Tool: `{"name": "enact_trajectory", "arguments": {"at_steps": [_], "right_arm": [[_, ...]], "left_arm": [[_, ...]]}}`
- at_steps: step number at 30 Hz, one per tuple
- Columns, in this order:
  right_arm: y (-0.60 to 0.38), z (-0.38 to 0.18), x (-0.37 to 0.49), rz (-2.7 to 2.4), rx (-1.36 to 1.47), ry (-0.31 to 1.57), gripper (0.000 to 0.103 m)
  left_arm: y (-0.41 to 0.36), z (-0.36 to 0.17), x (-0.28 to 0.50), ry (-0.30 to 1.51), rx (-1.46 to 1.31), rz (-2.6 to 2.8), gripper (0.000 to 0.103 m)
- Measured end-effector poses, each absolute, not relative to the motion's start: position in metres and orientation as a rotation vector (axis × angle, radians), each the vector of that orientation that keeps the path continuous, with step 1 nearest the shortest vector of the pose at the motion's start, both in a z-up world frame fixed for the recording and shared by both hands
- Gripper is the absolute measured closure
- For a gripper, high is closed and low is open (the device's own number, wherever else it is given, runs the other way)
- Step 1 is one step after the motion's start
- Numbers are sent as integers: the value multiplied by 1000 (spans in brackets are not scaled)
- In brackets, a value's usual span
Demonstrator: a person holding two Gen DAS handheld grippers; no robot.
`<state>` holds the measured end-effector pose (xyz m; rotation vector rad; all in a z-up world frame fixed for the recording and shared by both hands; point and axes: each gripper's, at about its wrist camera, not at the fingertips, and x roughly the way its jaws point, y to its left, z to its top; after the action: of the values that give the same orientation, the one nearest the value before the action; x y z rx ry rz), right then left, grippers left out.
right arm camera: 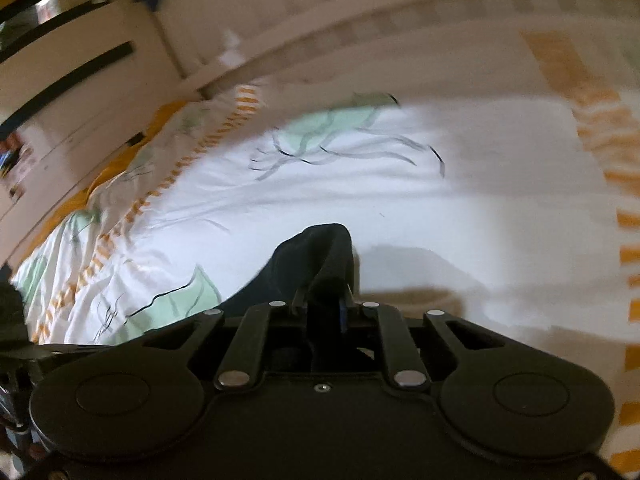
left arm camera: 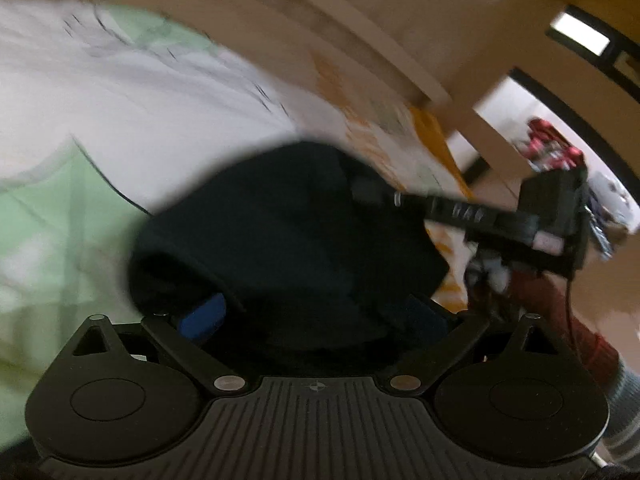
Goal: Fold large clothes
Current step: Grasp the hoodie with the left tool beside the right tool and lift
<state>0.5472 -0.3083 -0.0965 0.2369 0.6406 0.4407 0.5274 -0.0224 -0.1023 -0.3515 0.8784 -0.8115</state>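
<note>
A dark navy garment (left arm camera: 288, 232) bulges over my left gripper (left arm camera: 316, 316), whose jaws stand wide apart with the cloth draped between and over the blue pads (left arm camera: 202, 316). In the right wrist view my right gripper (right arm camera: 326, 300) is shut on a fold of the same dark garment (right arm camera: 316, 256), which rises in a peak above the fingers and trails off to the lower left. My right gripper also shows in the left wrist view (left arm camera: 372, 192), reaching in from the right onto the cloth. Both views are blurred by motion.
The garment hangs over a bed (right arm camera: 460, 184) with a white cover printed in pale green and orange stripes. A pale wooden bed frame (left arm camera: 360, 40) and wall run behind. A doorway (left arm camera: 540, 140) with red items shows at the right.
</note>
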Motion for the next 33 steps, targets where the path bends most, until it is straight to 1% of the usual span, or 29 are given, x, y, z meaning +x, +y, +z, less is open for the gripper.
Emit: {"name": "enact_trajectory", "arguments": {"at_steps": [4,8,10,15,20,24,30,31,32,33], "right_arm": [[-304,-76,524,504,176,549,83],[-300,-55,489,594,119,458,84],[-293,-48,469,636,77,434,84],[-278,-42,414,712,-21,406,86],[-261,-45,355,758,-178,394,86],[-249,-56,313,800,-313,413,86],[-235,-90,266,837,-446,535,86],[-232,-96,262,832,-459,559,84],[-231,-102,258,821,-470,577,78],[-231,-106,256,801,-464,585,76]], "left_arm": [[-42,-124,535,944,-321,-818,5],[-38,-123,535,946,-367,-798,5],[-36,-119,528,938,-336,-783,5],[-25,-99,489,865,-209,-773,5],[-8,-83,439,794,-128,-817,5],[-6,-86,387,788,-22,-867,5],[-4,-102,356,853,91,-972,5],[-1,-102,352,862,97,-983,5],[2,-101,348,869,95,-989,5],[6,-101,346,873,82,-994,5]]}}
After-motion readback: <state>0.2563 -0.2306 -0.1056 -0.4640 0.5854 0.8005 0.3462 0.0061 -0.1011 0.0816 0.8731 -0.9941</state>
